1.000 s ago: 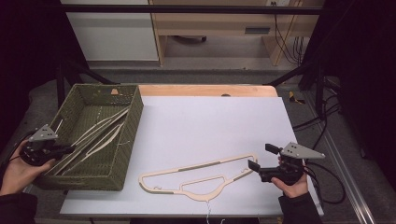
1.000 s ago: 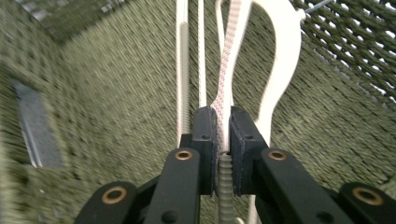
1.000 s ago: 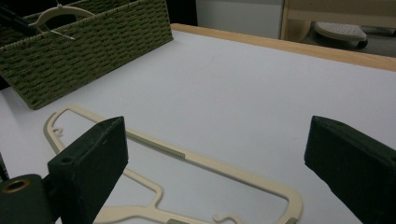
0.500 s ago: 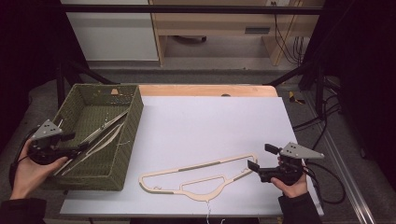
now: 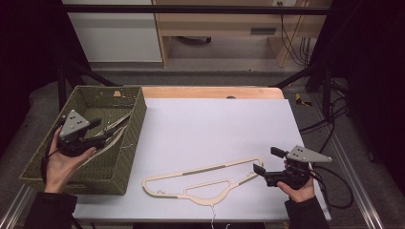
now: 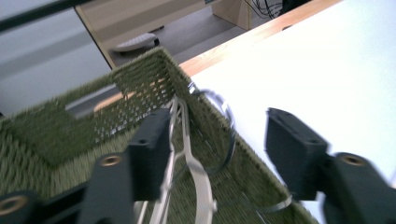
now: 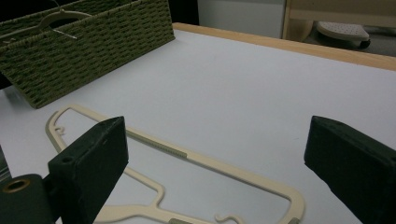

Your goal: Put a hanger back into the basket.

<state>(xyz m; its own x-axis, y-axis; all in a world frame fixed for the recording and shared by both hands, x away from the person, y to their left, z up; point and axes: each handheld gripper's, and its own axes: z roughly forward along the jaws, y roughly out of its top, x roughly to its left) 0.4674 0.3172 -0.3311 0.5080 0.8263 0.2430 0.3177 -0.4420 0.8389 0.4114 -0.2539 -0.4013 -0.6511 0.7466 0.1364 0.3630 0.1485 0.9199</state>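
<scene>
The left tongs [image 5: 98, 130] hover over the green woven basket [image 5: 125, 157] at the desk's [image 5: 210, 129] left edge, jaws apart and just closing a little with nothing clamped, the pale hangers in the basket [image 6: 187, 154] lying beneath them; the right tongs [image 5: 264, 161] sit near the desk's front right corner, jaws wide apart and empty, just beside the end of the cream hanger [image 5: 200, 179] lying flat near the front edge.

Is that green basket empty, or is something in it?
Not empty: the woven basket holds pale hangers, their wire hooks showing by its wall.
</scene>
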